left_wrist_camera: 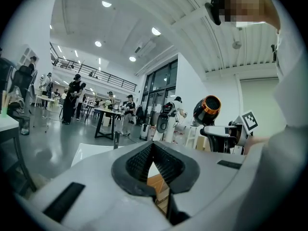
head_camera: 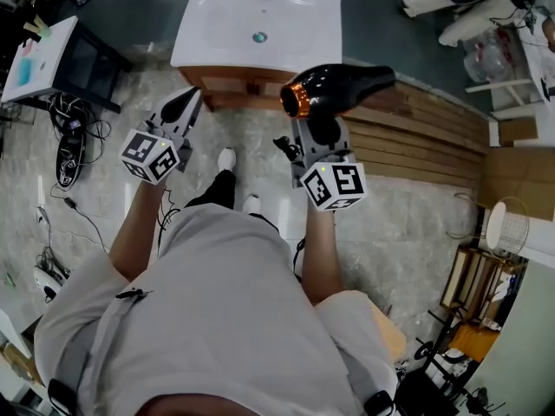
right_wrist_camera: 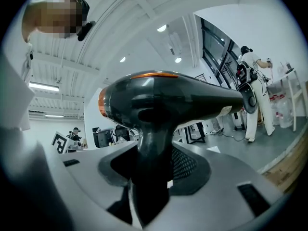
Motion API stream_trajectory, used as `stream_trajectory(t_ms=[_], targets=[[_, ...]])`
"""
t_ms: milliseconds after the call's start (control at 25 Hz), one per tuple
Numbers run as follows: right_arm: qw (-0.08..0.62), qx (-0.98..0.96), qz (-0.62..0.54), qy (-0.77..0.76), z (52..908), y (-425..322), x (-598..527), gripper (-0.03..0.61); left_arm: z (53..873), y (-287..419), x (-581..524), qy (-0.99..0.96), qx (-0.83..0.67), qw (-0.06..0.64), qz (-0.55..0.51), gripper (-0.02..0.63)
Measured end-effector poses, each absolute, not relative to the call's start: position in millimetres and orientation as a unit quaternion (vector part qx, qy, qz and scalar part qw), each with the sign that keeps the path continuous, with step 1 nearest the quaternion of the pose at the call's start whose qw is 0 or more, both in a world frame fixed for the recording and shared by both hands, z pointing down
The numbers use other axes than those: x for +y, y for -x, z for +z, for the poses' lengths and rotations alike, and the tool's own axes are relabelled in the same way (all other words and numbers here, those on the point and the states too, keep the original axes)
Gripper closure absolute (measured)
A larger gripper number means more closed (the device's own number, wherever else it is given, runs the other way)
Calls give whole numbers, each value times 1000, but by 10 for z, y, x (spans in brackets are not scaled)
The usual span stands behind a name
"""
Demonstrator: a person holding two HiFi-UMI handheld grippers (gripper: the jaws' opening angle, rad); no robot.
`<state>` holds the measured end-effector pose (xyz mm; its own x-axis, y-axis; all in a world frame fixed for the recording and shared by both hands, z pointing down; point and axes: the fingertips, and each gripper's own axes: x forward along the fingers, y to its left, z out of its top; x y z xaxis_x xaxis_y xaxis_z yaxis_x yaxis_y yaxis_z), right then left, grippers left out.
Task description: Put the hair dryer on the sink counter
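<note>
Right tool is up in front of the person, and it has the hair dryer by the handle. The right gripper view shows it plainly: the dark handle drops straight down between the two jaws, and the ribbed pads are pinching it from both sides.

The barrel sits above the tool and lies crosswise, its long axis running from the person's left to right. The wide end with the orange ring faces left, towards the other tool. The narrower black end points off to the person's right, tipped a touch away.

The dryer is in the air, not resting on anything. From the head view it hangs just off the front right corner of the white bench, with the wooden cabinet front behind it and the slatted wooden boards to its right. The bench's drain is further back and to the left, well apart from the dryer.

Left tool is held beside it, level with the bench's front left corner. Its jaws are pressed together at the tips, with nothing between them.
</note>
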<state>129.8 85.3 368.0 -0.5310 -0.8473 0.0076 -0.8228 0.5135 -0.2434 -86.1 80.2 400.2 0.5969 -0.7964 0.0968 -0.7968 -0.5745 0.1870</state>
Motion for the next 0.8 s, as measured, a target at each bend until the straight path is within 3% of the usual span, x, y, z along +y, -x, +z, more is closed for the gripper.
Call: stream_trajectory(t_ms=[800], targets=[[53, 789, -108, 603, 3758, -1647, -215, 394, 4008, 941, -772, -928, -356, 106, -7, 615]])
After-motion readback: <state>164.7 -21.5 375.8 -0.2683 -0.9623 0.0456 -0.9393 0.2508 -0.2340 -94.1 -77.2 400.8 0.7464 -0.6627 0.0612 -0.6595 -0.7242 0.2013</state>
